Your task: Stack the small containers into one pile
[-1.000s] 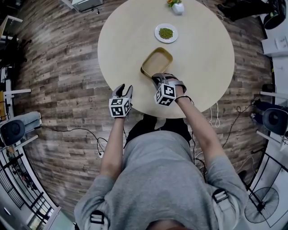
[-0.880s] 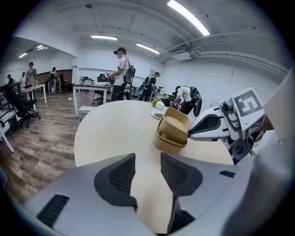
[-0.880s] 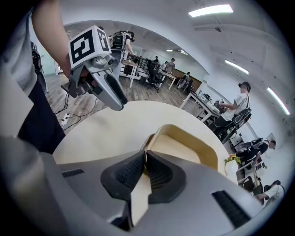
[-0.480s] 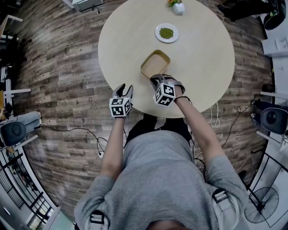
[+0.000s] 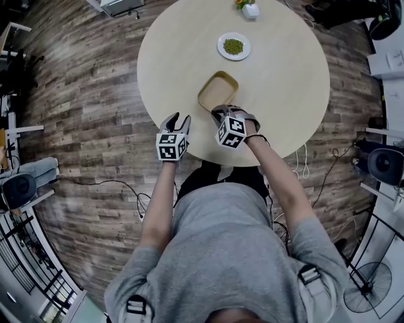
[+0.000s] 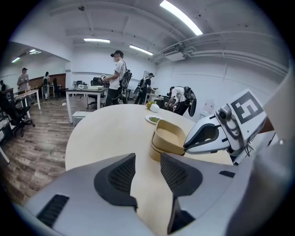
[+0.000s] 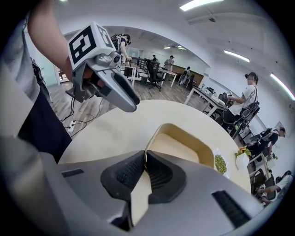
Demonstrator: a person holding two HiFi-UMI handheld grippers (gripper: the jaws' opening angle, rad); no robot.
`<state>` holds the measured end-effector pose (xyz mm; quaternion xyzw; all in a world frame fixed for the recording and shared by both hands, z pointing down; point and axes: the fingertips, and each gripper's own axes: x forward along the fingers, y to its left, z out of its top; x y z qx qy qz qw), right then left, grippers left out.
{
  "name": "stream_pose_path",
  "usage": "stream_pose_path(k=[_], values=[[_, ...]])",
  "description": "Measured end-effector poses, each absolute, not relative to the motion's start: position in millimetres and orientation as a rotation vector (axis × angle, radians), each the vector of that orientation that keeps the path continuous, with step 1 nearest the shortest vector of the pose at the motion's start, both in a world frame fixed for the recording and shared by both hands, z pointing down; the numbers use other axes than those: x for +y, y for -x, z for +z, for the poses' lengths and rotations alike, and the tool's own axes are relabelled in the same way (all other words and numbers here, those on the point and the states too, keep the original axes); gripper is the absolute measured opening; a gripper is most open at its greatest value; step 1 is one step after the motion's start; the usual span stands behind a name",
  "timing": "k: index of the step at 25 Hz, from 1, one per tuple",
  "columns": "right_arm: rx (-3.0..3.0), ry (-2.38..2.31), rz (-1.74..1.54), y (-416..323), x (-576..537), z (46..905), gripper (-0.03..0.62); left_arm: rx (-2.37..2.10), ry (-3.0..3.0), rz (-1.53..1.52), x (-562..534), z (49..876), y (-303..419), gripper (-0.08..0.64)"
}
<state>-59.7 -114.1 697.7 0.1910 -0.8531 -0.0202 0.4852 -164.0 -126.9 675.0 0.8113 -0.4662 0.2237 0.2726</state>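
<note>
right hand-held gripper point(image 7: 144, 161) pinches rim of tan container point(image 7: 177, 147)

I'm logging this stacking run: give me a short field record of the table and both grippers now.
table: round, pale wood
containers: two tan, nested, near front edge
right gripper: shut on top container's near rim
left gripper: open, empty, at table's edge
plate: white, holds green food
vase: small, white, at far edge
</note>
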Motion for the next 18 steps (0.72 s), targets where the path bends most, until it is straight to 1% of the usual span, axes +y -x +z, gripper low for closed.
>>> stream_pose_path(k=[7,11,18], values=[[-2.078,-0.447,-0.027,60.7,-114.3,700.2,0.021,-1.209,-2.285,0.616,-175.8,656.8,129.9,0.183],[-2.088,-0.442,0.001,62.4,-113.2,703.9,0.021,-1.187,-2.288,0.664,-190.0,666.5,117.9,0.179],[-2.103,-0.415,0.035,64.1,-116.1,708.7,0.020,-1.188,-2.214,0.701,-203.7,692.0,120.9,0.178]])
